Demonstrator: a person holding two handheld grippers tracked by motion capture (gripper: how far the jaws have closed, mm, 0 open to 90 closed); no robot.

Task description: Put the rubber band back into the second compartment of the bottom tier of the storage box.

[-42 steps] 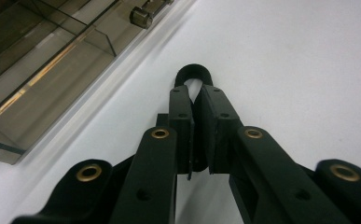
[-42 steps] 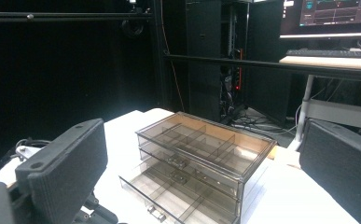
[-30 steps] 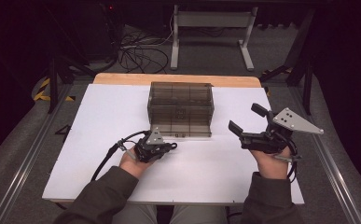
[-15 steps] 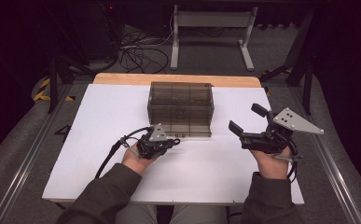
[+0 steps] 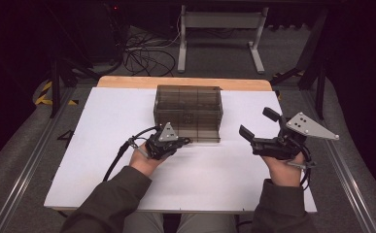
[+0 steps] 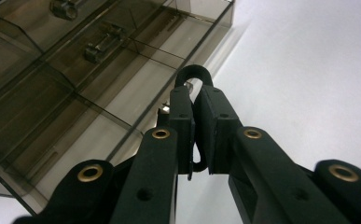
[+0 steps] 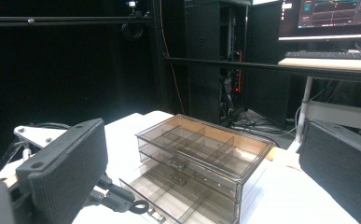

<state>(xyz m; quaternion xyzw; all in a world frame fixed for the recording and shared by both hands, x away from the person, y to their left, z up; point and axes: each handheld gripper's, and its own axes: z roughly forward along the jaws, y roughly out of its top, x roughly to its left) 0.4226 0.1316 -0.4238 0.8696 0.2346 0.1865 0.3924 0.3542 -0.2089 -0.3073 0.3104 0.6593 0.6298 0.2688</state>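
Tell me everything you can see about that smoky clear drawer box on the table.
The drawer box is smoky, see-through plastic, a low cabinet of three stacked drawers, each split by dividers into small compartments. It stands upright at the middle of the white table, toward the far edge. The bottom drawer is pulled partway out toward the person. The left tool is shut at that drawer's front, on its small handle as it looks. The right tool is open and apart from it.

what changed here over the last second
The left gripper, shut on a small black ring, has drawn back slightly from the smoky plastic drawer box toward the person; in the right gripper view the bottom drawer stands pulled out. The right gripper stayed open at the right, and the box kept its place.
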